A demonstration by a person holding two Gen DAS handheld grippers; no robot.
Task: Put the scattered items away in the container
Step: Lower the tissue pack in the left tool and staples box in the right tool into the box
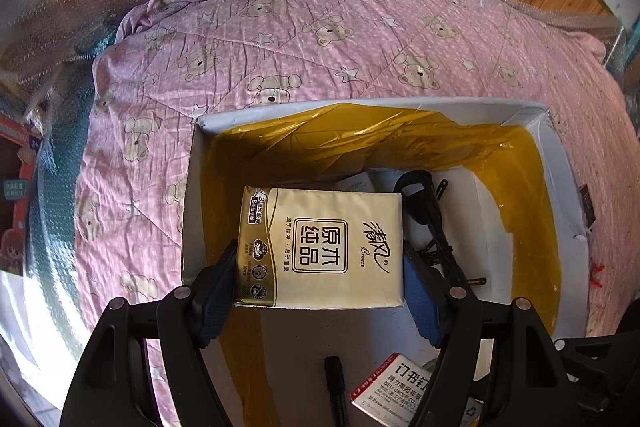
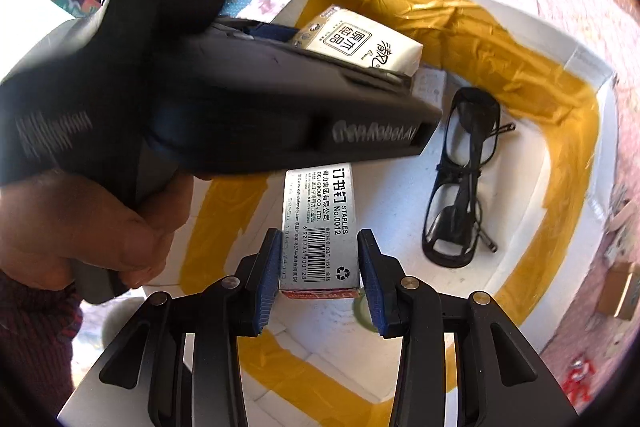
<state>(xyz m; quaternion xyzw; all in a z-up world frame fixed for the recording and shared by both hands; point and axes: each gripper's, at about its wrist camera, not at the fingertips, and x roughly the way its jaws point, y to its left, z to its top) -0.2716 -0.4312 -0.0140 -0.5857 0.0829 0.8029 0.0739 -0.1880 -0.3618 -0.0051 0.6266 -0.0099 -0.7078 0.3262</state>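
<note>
Over the white box (image 1: 568, 187), left gripper (image 1: 318, 267) clamping tissue pack (image 1: 320, 247), right gripper (image 2: 318, 267) seemingly pinching staples box (image 2: 320, 227), both angled downward.

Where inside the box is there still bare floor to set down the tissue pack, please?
Bare white floor lies between the staples box and the glasses, in the box. It is crowded along the glasses, where a black clip lies, and below the tissue pack, where something white lies.
</note>
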